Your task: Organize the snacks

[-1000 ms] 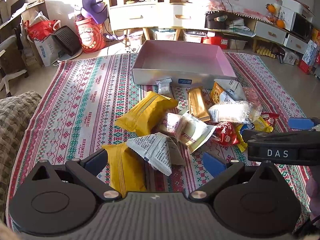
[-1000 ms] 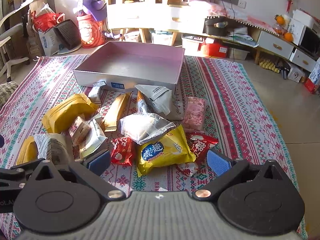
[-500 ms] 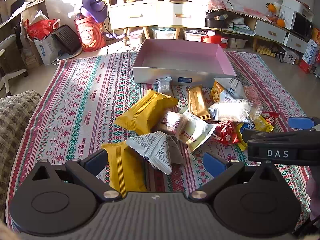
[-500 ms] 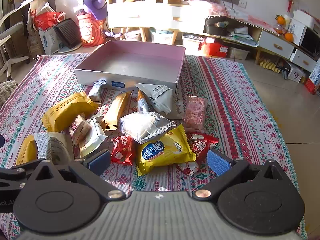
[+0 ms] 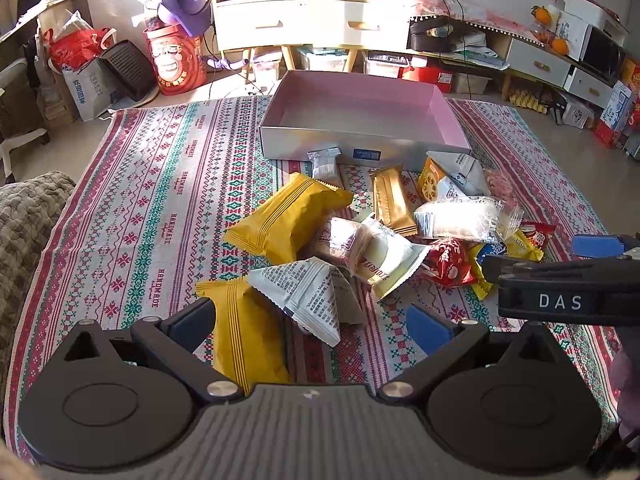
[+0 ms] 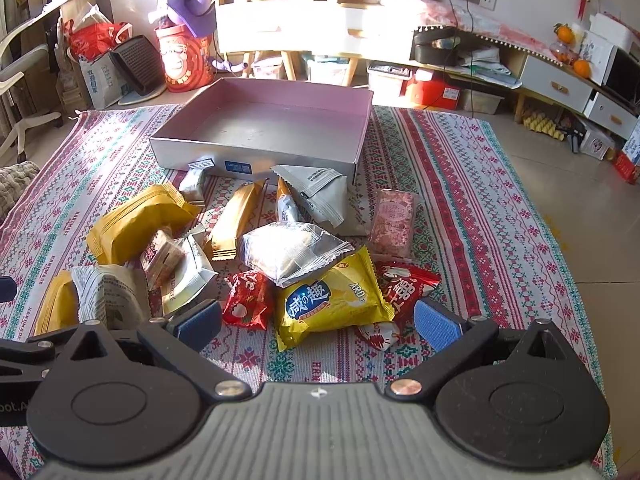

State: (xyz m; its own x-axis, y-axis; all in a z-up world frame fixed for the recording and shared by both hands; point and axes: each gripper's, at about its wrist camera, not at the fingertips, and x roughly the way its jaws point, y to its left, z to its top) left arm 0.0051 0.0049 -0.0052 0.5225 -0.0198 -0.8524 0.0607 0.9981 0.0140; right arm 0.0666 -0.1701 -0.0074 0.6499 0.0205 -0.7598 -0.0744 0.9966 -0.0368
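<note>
The yellow cracker packet (image 6: 334,302) lies long axis three to nine o'clock, between the right gripper (image 6: 318,322) fingers, ungrasped. Both grippers gape; the left gripper (image 5: 310,322) straddles a yellow pouch (image 5: 244,332) pointing twelve

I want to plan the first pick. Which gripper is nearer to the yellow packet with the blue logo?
Right. The right gripper hangs open directly before the yellow packet; the left gripper sits further left, over other snacks.
</note>
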